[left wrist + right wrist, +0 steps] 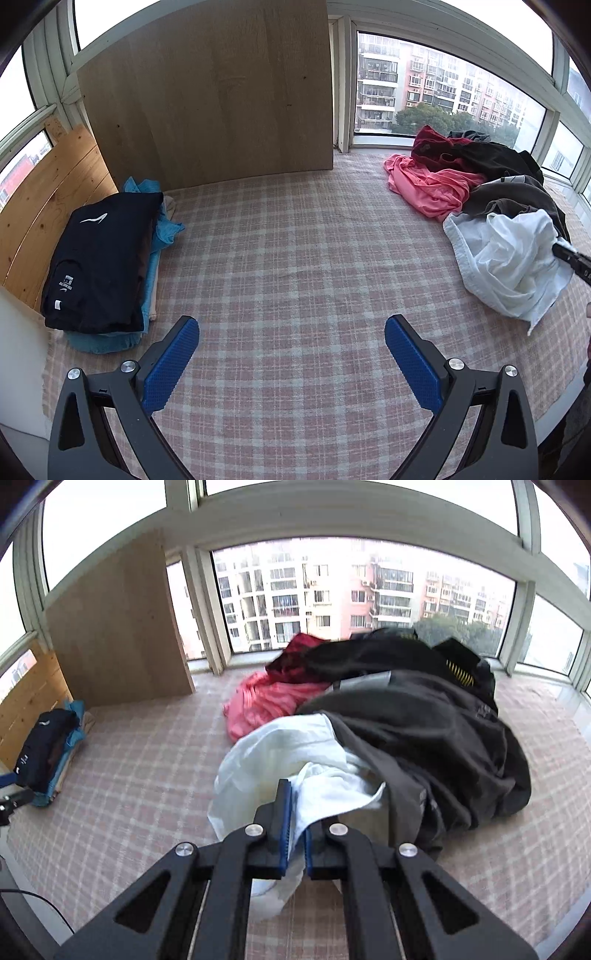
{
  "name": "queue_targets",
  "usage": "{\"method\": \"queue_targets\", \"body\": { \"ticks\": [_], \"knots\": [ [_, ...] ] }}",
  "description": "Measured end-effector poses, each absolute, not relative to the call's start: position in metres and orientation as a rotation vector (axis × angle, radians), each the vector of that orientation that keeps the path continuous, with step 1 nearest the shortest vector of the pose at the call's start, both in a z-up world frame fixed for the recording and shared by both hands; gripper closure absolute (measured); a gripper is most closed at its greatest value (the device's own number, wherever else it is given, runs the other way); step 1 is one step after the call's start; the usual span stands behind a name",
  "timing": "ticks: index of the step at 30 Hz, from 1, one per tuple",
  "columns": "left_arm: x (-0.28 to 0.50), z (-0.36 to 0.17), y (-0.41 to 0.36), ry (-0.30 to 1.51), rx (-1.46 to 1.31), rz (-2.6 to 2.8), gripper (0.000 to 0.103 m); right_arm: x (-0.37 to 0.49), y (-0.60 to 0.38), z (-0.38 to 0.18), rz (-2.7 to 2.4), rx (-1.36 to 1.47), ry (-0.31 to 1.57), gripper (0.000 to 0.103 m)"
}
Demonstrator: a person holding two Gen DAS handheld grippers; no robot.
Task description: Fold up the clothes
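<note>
While my right gripper (295, 812) pinches a fold of the white garment (273, 760) between its blue pads, my left gripper (291, 328) hangs with fingers wide apart and nothing between them over the pink plaid blanket (295, 240). Behind the white piece lie grey, black, pink and maroon clothes in a heap (424, 716). Folded dark and blue garments (99, 258) sit stacked by the wooden boards.

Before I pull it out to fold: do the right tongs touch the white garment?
Touching. The right wrist view shows the right tongs shut on the white garment, with cloth pinched between the blue pads.
</note>
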State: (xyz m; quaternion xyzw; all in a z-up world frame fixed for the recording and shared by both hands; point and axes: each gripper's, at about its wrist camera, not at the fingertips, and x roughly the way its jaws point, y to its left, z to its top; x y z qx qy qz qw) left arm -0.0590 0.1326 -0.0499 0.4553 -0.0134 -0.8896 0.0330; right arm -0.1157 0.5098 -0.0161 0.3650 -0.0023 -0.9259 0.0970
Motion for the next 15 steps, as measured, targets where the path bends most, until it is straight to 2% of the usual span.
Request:
{"method": "queue_targets", "body": {
  "ticks": [3, 10, 13, 15],
  "knots": [
    [-0.059, -0.045, 0.132, -0.055, 1.388, -2.755, 0.002, -0.131, 0.503, 0.044, -2.813, 0.924, 0.043, 0.097],
    [-0.05, -0.02, 0.124, -0.108, 1.298, -2.815, 0.002, -0.136, 0.447, 0.197, -2.938, 0.437, 0.291, 0.103],
    [-0.044, -0.008, 0.116, -0.095, 1.259, -2.841, 0.002, -0.164, 0.431, 0.239, -2.817, 0.648, 0.225, 0.103],
    [-0.038, -0.002, 0.112, -0.092, 1.23, -2.862, 0.002, -0.195, 0.426, 0.223, -2.681, 0.957, 0.185, 0.101]
  ]
}}
